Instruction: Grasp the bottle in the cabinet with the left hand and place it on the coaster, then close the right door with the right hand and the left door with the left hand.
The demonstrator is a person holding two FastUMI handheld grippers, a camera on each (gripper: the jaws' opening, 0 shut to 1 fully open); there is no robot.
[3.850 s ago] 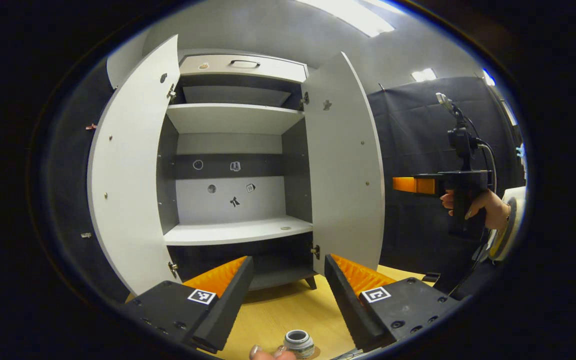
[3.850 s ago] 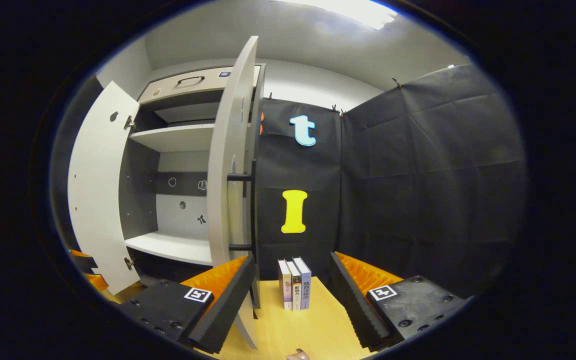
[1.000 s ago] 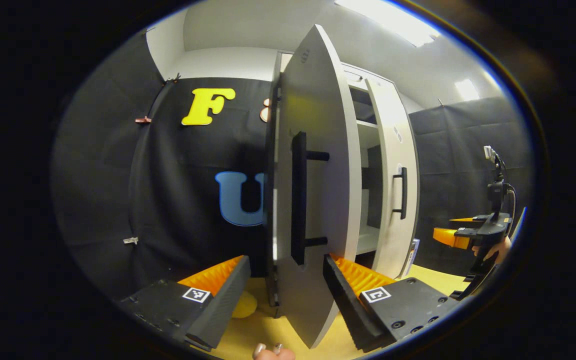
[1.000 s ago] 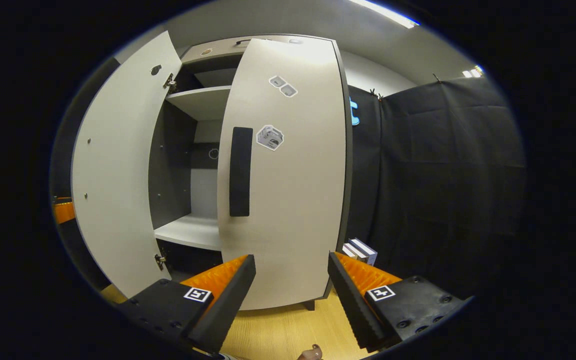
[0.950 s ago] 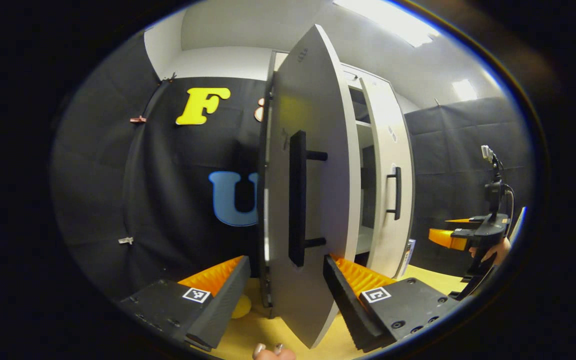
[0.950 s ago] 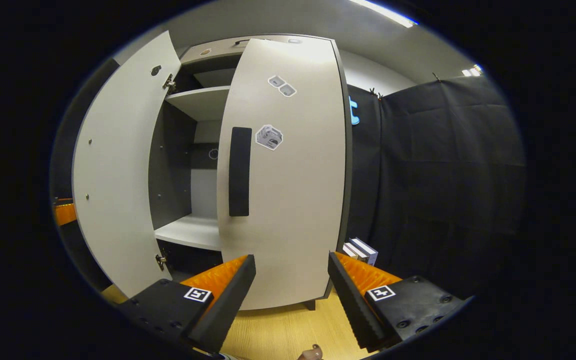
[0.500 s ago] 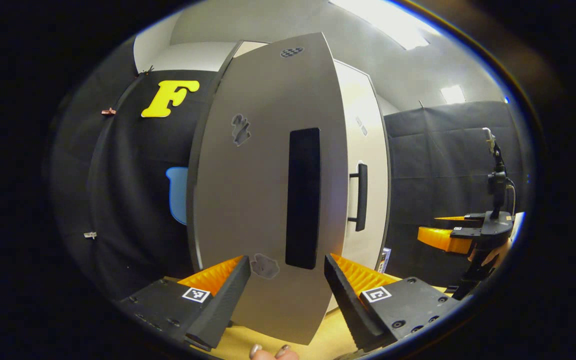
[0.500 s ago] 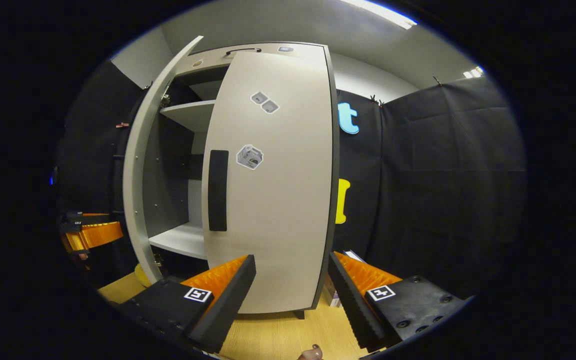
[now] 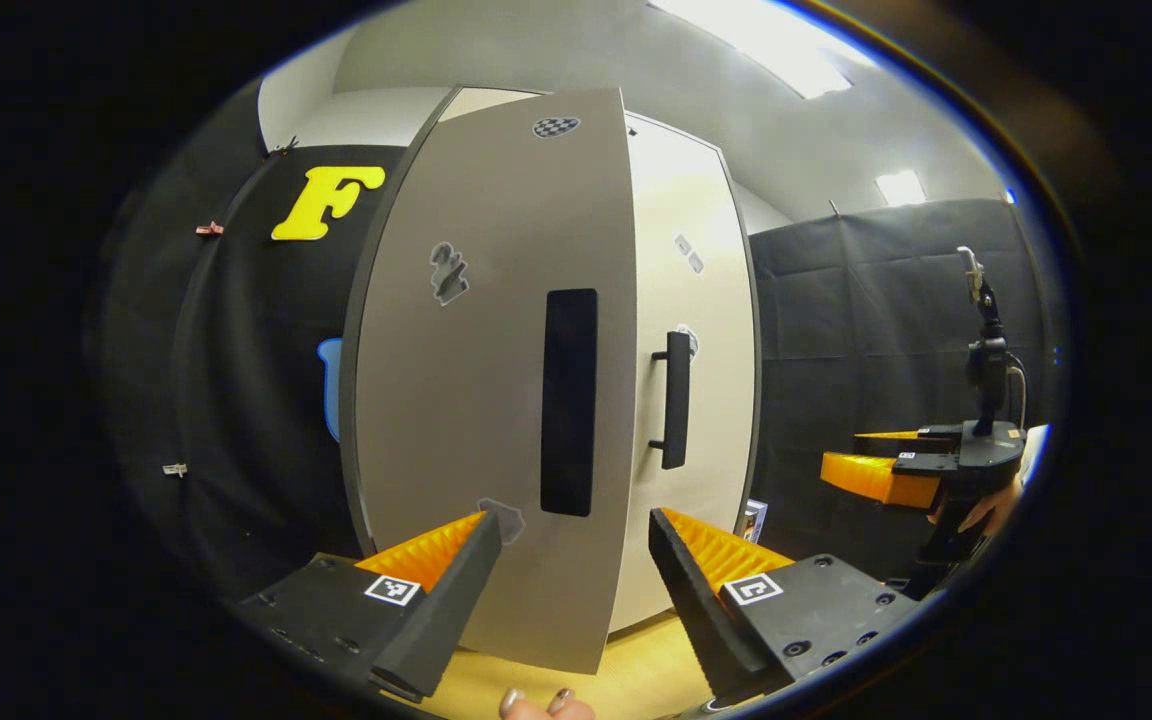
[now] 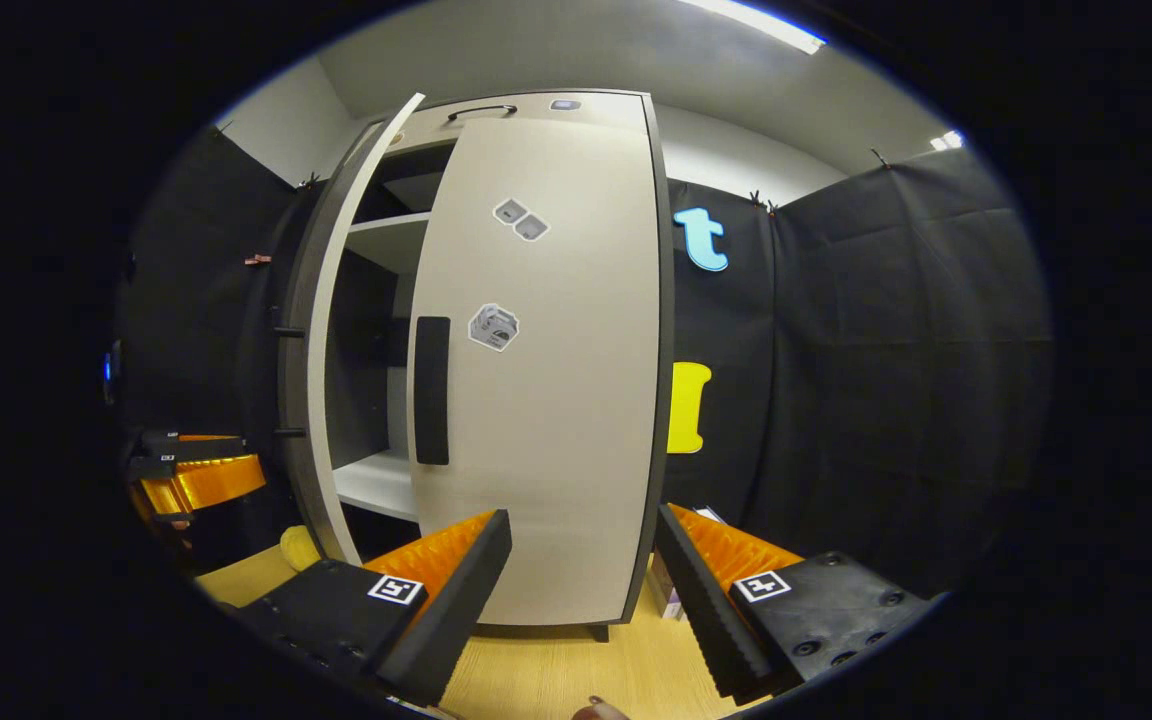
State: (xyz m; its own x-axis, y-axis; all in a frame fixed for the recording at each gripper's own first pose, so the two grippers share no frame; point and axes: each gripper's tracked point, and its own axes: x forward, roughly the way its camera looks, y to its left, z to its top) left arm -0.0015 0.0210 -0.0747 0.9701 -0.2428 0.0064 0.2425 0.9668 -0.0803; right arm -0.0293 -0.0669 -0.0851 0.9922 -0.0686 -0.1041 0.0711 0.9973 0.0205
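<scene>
In the left gripper view the cabinet's left door [image 9: 476,400] stands partly swung in, its outer face and black handle [image 9: 569,400] right ahead. My left gripper [image 9: 568,528] is open just before the door's lower part; I cannot tell if it touches. The right door [image 9: 696,380] lies shut against the cabinet. In the right gripper view the right door [image 10: 546,400] is shut with its handle [image 10: 431,390] ahead. My right gripper [image 10: 583,525] hangs open in front of it, holding nothing. The left door [image 10: 321,360] shows edge-on, ajar, with the left gripper [image 10: 191,475] beyond it.
The cabinet stands on a wooden tabletop [image 10: 536,670]. A white shelf [image 10: 376,482] shows through the gap. A yellow object [image 10: 298,546] lies by the left door's foot. Books [image 10: 664,592] stand right of the cabinet. The right gripper [image 9: 886,470], held by a hand, is off right.
The left door has swung further toward the cabinet with my left gripper following it. The right door went from open to shut, and my right gripper has drawn back a little.
</scene>
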